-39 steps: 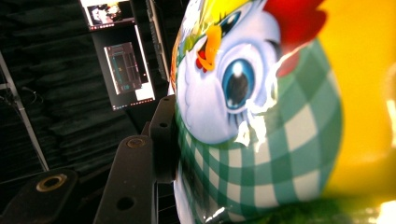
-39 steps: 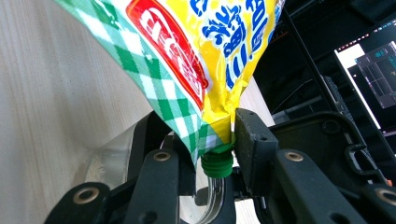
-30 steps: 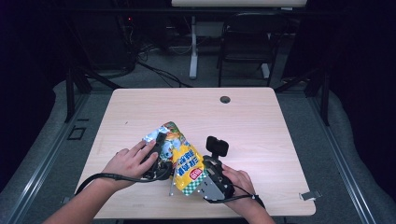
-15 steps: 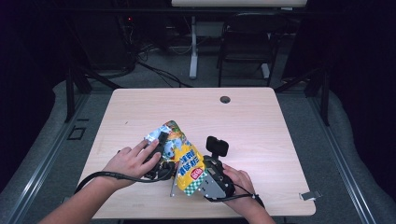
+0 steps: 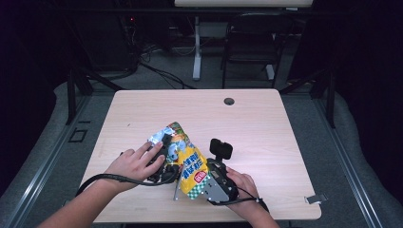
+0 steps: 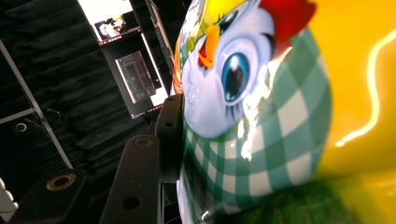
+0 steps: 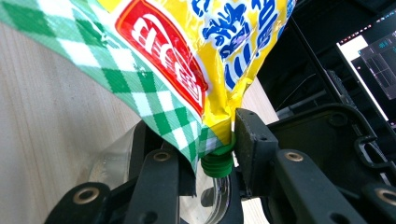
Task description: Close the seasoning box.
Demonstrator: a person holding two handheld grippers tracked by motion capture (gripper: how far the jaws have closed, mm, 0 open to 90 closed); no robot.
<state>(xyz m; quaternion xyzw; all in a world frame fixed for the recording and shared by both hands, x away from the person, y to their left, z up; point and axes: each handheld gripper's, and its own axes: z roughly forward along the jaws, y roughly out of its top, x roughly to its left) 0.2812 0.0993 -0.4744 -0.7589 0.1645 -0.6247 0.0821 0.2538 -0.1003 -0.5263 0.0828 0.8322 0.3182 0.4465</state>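
Note:
A yellow pouch [image 5: 187, 159] with a cartoon chicken and green checks [image 6: 261, 116] stands tilted over the table's near middle, held from both sides. From the left, my left gripper [image 5: 167, 152] lies under a hand; its jaws have just been closing on the pouch's upper body. One black finger [image 6: 140, 177] presses the foil and the other is hidden behind it. My right gripper [image 7: 212, 144] is shut on the pouch's lower corner [image 7: 177, 60], its pads on either side of the green screw cap [image 7: 217, 163]. Something clear sits under the cap; I cannot tell what.
The wooden table [image 5: 285, 142] has a round cable hole [image 5: 229, 101] near its far edge and a small silver clip [image 5: 316, 198] at the front right edge. A dark chair [image 5: 252, 42] and a white table leg [image 5: 196, 52] stand beyond it.

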